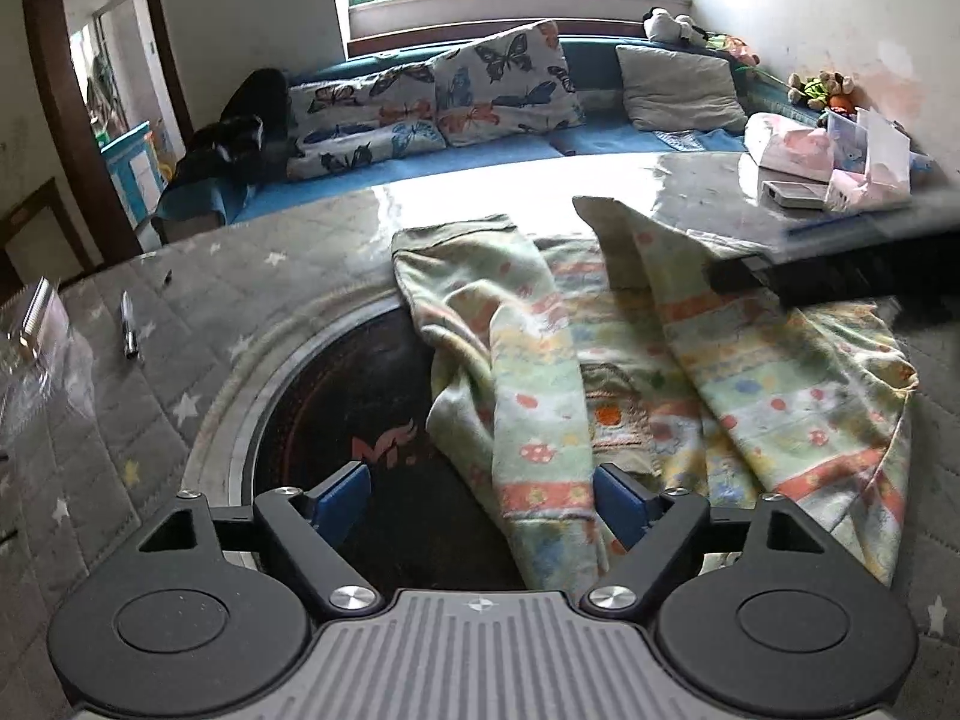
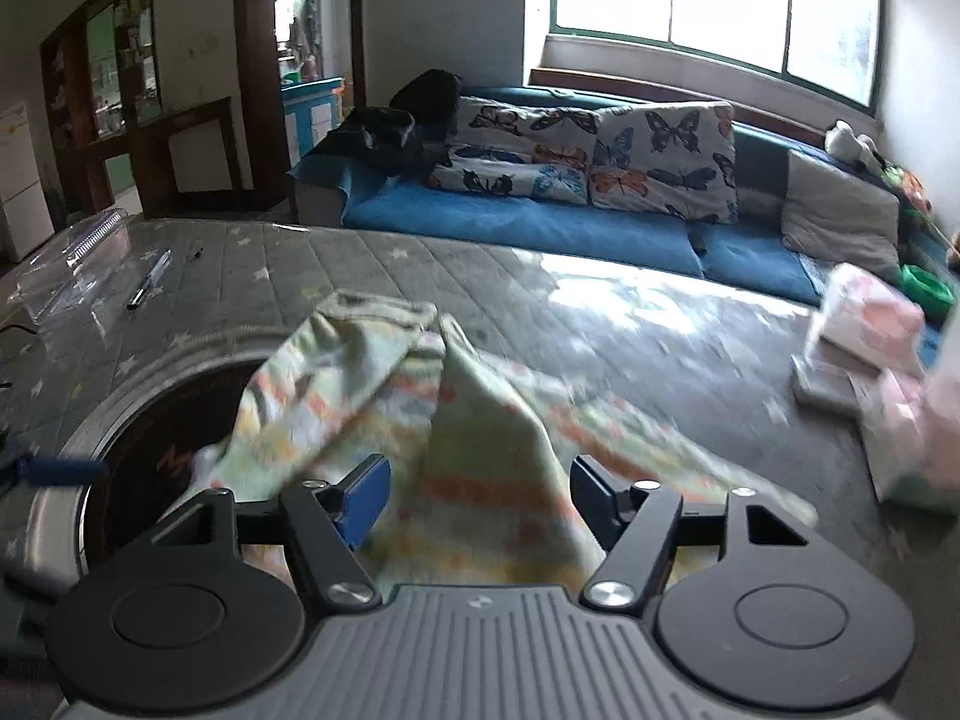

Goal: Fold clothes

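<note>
Small patterned garment lies rumpled on the grey quilted table [image 1: 180, 324], partly over the dark round inset [image 1: 336, 396]

The garment [image 1: 630, 372] looks soft, light and floppy (apt to sag), so a hem or sleeve edge is probably the best hold; the left gripper [image 1: 483, 501] and right gripper [image 2: 474, 495] both gape wide over it, gripping nothing

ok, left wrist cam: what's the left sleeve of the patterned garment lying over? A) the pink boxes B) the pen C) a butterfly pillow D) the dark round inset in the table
D: the patterned garment drapes one sleeve onto the dark round inset in the table; the left gripper hovers open over it.
</note>
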`<move>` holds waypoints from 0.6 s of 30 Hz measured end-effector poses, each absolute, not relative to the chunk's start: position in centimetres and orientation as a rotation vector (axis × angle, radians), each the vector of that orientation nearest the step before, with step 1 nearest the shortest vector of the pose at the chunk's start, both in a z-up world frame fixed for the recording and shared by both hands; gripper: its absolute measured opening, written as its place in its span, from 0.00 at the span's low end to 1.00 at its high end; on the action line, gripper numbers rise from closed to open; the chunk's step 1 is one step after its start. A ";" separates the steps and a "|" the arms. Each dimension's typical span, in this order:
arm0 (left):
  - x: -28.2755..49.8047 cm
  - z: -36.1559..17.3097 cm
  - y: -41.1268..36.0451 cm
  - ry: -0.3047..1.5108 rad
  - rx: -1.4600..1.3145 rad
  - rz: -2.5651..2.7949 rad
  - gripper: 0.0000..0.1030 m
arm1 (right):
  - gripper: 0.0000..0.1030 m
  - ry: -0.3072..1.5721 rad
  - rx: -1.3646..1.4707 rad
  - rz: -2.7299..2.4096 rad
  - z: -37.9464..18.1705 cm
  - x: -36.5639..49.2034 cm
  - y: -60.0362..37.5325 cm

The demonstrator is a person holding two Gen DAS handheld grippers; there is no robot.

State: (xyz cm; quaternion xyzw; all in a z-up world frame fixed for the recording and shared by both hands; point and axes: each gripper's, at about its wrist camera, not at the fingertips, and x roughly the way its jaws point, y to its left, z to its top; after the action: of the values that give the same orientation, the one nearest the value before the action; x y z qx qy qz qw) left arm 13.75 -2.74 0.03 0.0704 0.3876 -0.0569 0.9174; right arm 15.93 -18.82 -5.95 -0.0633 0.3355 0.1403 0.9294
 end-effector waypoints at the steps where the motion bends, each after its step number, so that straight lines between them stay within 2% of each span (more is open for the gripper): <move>1: 13.7 -0.1 -2.7 0.801 0.141 -0.117 0.81 | 0.65 0.681 -0.139 0.288 -6.0 16.7 -18.4; 5: 13.7 -0.5 -2.5 0.817 0.129 -0.121 0.81 | 0.64 0.677 -0.165 0.287 -6.5 19.4 -17.0; 7: 13.8 -0.7 -2.6 0.823 0.126 -0.121 0.81 | 0.59 0.677 -0.189 0.281 -7.0 20.5 -16.3; 10: 13.9 -1.0 -2.6 0.834 0.121 -0.122 0.79 | 0.44 0.690 -0.208 0.262 -7.8 21.9 -15.9; 12: 14.0 -1.1 -2.5 0.839 0.119 -0.122 0.78 | 0.19 0.705 -0.190 0.248 -8.1 22.3 -16.2; 15: 14.1 -1.4 -2.4 0.848 0.109 -0.124 0.73 | 0.05 0.699 -0.169 0.226 -8.0 21.9 -17.5; 18: 14.2 -1.6 -2.4 0.857 0.098 -0.130 0.64 | 0.03 0.652 -0.148 0.191 -6.9 20.2 -19.6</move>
State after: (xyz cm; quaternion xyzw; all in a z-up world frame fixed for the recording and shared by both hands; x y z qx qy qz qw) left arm 14.17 -2.38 -1.60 0.0473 0.4151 -0.0631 0.9064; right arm 20.18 -19.59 -6.86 -0.0726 0.3194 0.0937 0.9402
